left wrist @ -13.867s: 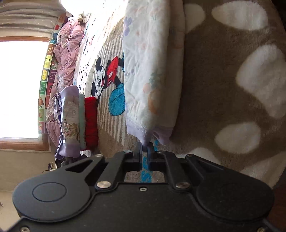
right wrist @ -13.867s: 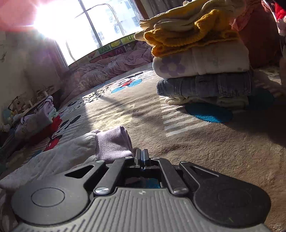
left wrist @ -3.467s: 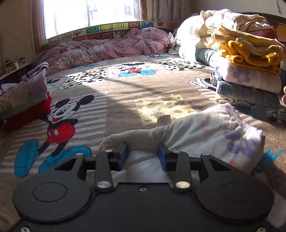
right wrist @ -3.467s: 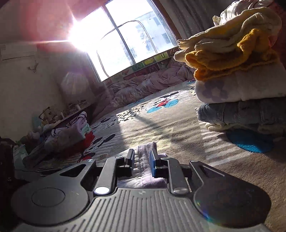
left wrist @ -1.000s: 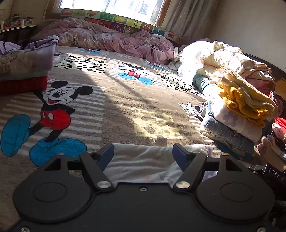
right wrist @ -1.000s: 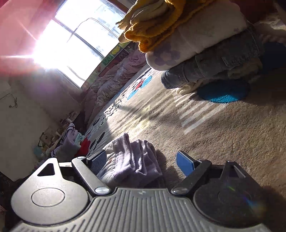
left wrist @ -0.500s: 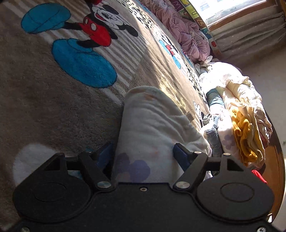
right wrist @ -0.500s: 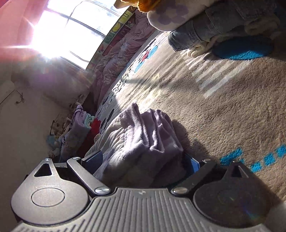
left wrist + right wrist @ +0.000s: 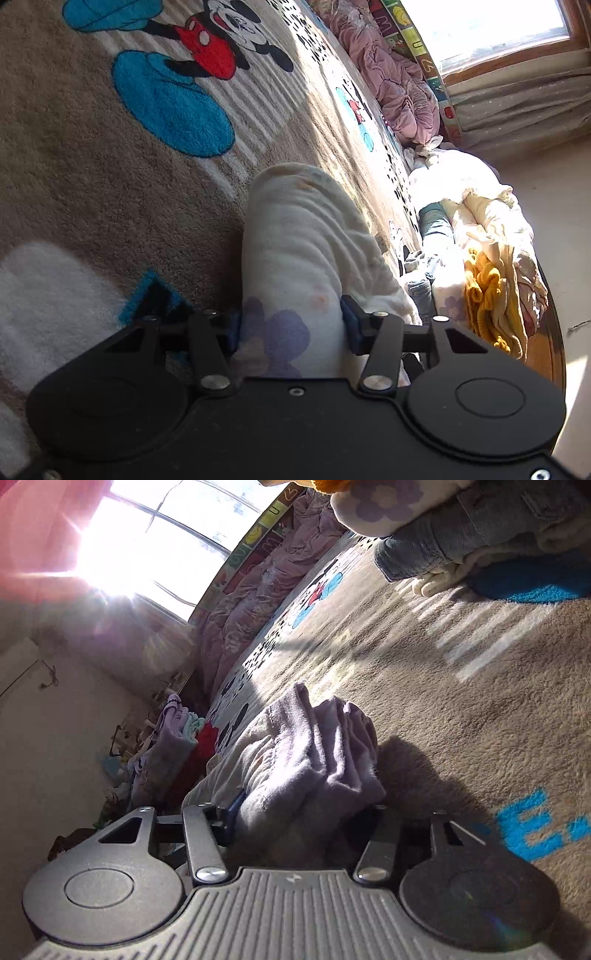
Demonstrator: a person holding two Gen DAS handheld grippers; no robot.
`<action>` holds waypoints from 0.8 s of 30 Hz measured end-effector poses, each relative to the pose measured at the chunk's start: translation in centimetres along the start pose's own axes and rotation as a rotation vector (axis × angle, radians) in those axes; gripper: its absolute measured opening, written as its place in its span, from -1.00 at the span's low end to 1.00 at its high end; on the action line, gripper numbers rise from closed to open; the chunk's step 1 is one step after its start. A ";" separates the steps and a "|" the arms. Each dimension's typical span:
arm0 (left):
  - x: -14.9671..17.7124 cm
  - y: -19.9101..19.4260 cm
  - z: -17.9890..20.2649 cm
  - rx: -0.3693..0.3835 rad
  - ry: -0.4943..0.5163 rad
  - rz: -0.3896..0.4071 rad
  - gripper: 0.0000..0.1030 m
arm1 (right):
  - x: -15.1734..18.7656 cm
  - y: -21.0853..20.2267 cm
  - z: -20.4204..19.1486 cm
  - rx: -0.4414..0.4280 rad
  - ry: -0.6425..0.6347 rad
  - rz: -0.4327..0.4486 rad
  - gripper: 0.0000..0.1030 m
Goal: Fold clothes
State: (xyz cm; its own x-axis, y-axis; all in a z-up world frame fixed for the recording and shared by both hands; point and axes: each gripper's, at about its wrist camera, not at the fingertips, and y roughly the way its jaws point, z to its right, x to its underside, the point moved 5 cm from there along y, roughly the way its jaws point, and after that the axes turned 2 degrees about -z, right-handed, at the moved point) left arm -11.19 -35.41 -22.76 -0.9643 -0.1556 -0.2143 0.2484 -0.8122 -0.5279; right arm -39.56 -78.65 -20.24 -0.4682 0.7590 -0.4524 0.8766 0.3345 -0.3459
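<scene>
right view garment [image 9: 314,753] lilac cuffs, left floral

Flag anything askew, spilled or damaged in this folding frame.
Nothing looks spilled or damaged. The folded white fleece garment lies on the Mickey Mouse carpet between the left gripper's jaws; its lilac cuffs are bunched unevenly. The stack of folded clothes stands intact.

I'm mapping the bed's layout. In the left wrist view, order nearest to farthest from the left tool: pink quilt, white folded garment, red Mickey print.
1. White folded garment, between the left tool's fingers.
2. Red Mickey print, upper left on the blanket.
3. Pink quilt, under the window.
</scene>
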 end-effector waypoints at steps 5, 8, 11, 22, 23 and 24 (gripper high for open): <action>2.1 0.2 1.2 0.032 0.061 -0.100 0.07 | 0.2 -6.2 -0.5 -0.008 0.024 0.069 0.11; 3.7 1.6 -1.7 -0.006 0.068 -0.150 0.27 | 1.7 -6.6 2.0 0.082 0.041 0.057 0.52; 4.0 1.4 -2.7 0.059 0.058 -0.149 0.32 | 2.6 -6.4 3.6 0.120 0.056 0.062 0.49; 4.6 0.9 -0.7 0.109 0.112 -0.143 0.11 | 3.2 -4.5 2.2 0.067 0.007 0.058 0.25; 4.5 0.9 -0.2 0.130 0.107 -0.143 0.09 | 2.9 -4.9 2.0 0.052 0.013 0.071 0.21; 4.3 0.9 0.7 0.163 0.105 -0.148 0.06 | 2.6 -5.3 1.9 0.035 0.019 0.085 0.16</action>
State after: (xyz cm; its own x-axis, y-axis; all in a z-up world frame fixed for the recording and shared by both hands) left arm -15.21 -37.24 -23.59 -0.9722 0.0237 -0.2330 0.0791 -0.9031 -0.4221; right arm -45.66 -79.49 -21.11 -0.3902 0.7943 -0.4656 0.9083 0.2492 -0.3360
